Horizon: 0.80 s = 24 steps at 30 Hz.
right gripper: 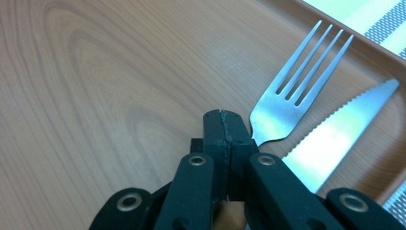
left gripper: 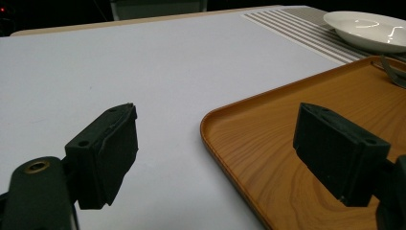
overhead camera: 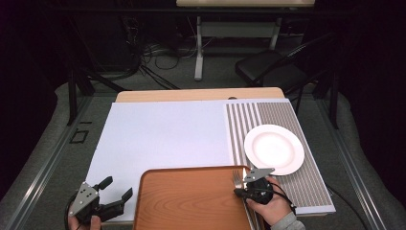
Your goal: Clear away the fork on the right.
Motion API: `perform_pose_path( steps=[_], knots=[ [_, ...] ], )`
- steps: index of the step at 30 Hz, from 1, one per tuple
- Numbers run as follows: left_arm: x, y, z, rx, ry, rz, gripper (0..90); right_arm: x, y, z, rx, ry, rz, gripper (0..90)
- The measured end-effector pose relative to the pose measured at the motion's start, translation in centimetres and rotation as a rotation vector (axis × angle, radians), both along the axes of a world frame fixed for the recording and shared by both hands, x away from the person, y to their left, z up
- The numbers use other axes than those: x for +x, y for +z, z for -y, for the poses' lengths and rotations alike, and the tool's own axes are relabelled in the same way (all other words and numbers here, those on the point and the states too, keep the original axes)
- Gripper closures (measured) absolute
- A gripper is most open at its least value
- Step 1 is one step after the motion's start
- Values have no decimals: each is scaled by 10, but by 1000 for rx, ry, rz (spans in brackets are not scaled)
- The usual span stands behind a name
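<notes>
**Fork on the tray, right jaws clenched**

I see the silver metal fork point(right gripper: 292, 96) lying on the brown wooden tray point(overhead camera: 191, 201) beside a serrated steel knife point(right gripper: 335, 139). My right gripper point(right gripper: 224, 120) sits just beside the fork's neck, jaws clenched together, gripping nothing. My left gripper point(left gripper: 215, 153) straddles the tray's edge above the white desk point(overhead camera: 163, 134), jaws released.

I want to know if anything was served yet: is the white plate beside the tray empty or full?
Empty. The high view shows the white plate bare on the striped mat, and the fork and knife lie on the wooden tray.
</notes>
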State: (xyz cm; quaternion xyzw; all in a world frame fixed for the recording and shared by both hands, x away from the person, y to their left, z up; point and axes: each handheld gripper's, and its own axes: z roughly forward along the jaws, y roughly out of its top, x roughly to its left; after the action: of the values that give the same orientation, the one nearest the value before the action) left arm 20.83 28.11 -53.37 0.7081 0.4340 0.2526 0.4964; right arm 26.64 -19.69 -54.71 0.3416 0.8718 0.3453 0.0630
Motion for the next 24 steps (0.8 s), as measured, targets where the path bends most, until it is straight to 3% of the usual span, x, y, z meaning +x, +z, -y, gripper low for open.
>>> perform_pose_path(
  steps=[4, 13, 19, 20, 24],
  knots=[
    [0, 0, 0, 0, -2, 1, 155, -1, 0, 1, 6, 2, 3, 900],
    [0, 0, 0, 0, 2, 3, 155, -3, 10, 4, 34, 19, 89, 783],
    [0, 0, -1, -4, 6, 5, 155, -3, 17, 7, 49, 21, 157, 675],
    [-1, 0, -1, -2, 6, 5, 155, -3, 18, 9, 48, 27, 189, 627],
    [0, 0, 0, 1, 0, 4, 155, -2, 21, 12, 30, 51, 220, 540]
  ],
)
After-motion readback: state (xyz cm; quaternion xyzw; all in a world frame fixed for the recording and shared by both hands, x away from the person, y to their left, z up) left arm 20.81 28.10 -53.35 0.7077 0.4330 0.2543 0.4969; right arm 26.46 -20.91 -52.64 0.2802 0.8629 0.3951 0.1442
